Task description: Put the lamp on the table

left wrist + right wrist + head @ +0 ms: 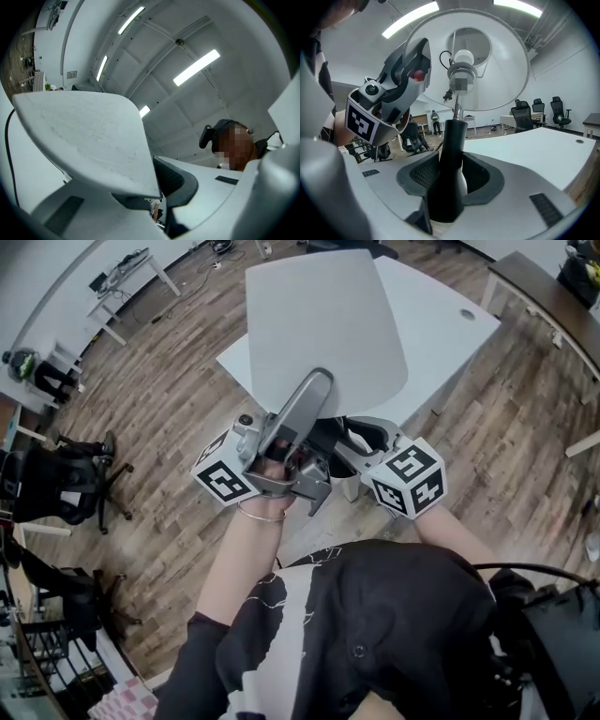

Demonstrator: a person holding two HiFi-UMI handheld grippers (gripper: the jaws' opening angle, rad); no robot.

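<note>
The lamp is held in the air over the near edge of the white table (441, 324). Its wide white shade (328, 324) tilts over the tabletop. My left gripper (314, 385) is shut on the shade's thin rim (84, 136), which runs between the jaws (157, 187). My right gripper (361, 437) is shut on the lamp's black stem (452, 154), with the jaws (452, 173) close round it. Above the stem, the bulb (464, 58) sits inside the shade (506, 61). The left gripper (393, 89) shows beside it. The lamp's foot is hidden.
Wooden floor surrounds the white table (534, 145). Black office chairs (66, 479) stand at the left, with a white desk (131, 273) at the far left and a dark-topped table (544, 287) at the upper right. More chairs (525, 117) stand beyond the table.
</note>
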